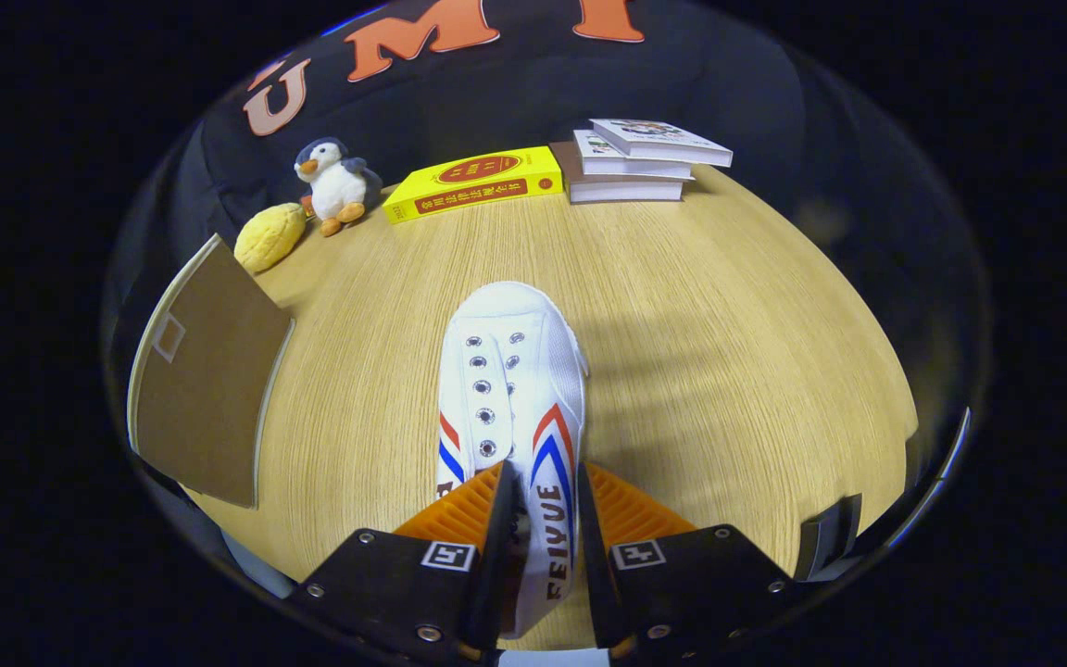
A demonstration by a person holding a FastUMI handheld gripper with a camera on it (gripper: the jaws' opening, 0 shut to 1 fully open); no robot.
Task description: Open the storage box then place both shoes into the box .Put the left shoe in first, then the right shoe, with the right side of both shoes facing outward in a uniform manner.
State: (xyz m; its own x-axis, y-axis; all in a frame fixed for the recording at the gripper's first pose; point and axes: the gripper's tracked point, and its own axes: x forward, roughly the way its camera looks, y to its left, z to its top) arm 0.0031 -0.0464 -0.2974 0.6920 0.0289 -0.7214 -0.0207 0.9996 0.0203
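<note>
Shoe [513, 389], white canvas with red and blue chevron stripes on the side and metal eyelets without laces, is held by its heel end between the fingers of the gripper [541, 519]. Toe is pointed away from the fingers, over the wooden table [728, 371]. Both fingers are seen pressed against the sides of the shoe's rear part, so the jaws are closed narrow on it. Whether the sole rests on the table or is lifted clear cannot be told.

Storage box lid [205, 389], a brown flap with a pale edge, is seen tilted up to the left of the shoe, well apart from it. Beyond the lid, a yellow lemon-shaped toy [269, 236] and a plush penguin [334, 185] are placed near the booth wall. A yellow book [473, 183] lies flat beside the penguin, and a stack of three books [640, 159] is set just beside it at the far table edge.
</note>
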